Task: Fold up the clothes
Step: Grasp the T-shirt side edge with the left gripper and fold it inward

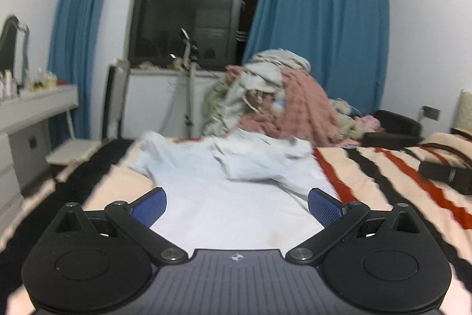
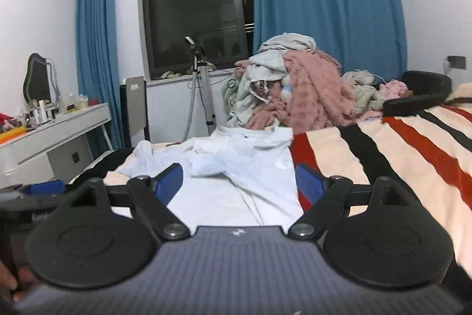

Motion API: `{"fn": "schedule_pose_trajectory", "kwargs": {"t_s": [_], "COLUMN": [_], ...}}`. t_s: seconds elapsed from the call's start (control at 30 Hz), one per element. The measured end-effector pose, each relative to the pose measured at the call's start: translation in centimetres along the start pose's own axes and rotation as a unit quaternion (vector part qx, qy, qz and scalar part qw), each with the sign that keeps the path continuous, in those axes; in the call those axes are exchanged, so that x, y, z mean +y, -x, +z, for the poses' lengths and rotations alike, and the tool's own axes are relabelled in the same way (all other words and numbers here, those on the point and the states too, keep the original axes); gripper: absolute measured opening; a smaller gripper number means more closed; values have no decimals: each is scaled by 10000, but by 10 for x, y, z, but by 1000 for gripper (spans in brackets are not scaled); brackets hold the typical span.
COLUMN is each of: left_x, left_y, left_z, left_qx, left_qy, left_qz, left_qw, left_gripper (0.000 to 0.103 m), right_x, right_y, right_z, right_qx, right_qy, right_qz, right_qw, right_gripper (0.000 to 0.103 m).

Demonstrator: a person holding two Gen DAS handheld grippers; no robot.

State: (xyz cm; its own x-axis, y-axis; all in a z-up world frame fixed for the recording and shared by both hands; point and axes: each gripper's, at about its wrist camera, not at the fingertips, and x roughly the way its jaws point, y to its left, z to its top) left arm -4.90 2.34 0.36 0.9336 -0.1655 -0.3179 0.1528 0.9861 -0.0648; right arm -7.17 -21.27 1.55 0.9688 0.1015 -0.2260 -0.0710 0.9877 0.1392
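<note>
A white T-shirt (image 1: 224,185) lies spread on the striped bed, its right sleeve folded inward over the chest and its left sleeve out to the left. It also shows in the right wrist view (image 2: 236,173). My left gripper (image 1: 237,207) is open and empty, hovering over the shirt's lower part. My right gripper (image 2: 239,183) is open and empty, also over the lower part of the shirt. The left gripper's blue finger shows at the left edge of the right wrist view (image 2: 44,187).
A heap of unfolded clothes (image 1: 274,99) with a pink fleece piece sits at the far end of the bed (image 1: 398,167). A black chair (image 1: 395,129) and a black bag (image 1: 445,173) are on the right. A white desk (image 1: 32,108), a stool and a tripod stand at the left.
</note>
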Motion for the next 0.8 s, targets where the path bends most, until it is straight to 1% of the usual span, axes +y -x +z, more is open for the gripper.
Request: {"fn": "schedule_pose_trajectory", "kwargs": {"t_s": [0.1,0.13,0.27,0.37,0.5,0.6,0.7,0.73,0.77,0.8], "left_x": [-17,-21,-27,-29,-34,-52,-79,-89,-100,-114], "left_y": [0,-1,-10,-20,-35,-37,-39,-40,-41,-43], "left_z": [-7,-9,-16,-24,-34,-42,-54,-58,-63,-68], "left_qx": [-37,-9,256,442,784,865,997,1081,1167,1250], "left_qy": [-226,-248,-52,-8,-20,-307,-547,-597,-643,-718], "left_qz": [-14,6,-184,-210,-345,-475,-766,-868,-987,-1135], "left_qw": [9997,9997,9995,9988,9963,9946,9906,9885,9862,9830], "left_gripper": [103,103,103,100,95,92,82,76,73,68], "right_x": [-6,-7,-15,-21,-47,-69,-93,-101,-110,-118], "right_y": [13,14,19,23,36,46,48,48,48,49], "right_z": [-16,-15,-11,-8,8,21,17,16,14,13], "right_qx": [56,17,-142,-260,-422,-553,-497,-478,-459,-440], "right_qy": [-54,-82,-194,-278,-508,-689,-985,-1084,-1182,-1280], "right_qz": [-14,-35,-118,-182,-374,-517,-680,-734,-788,-842], "right_qw": [10000,10000,9996,9991,9971,9947,9916,9902,9888,9872], "right_gripper": [85,85,85,85,85,85,85,85,85,85]}}
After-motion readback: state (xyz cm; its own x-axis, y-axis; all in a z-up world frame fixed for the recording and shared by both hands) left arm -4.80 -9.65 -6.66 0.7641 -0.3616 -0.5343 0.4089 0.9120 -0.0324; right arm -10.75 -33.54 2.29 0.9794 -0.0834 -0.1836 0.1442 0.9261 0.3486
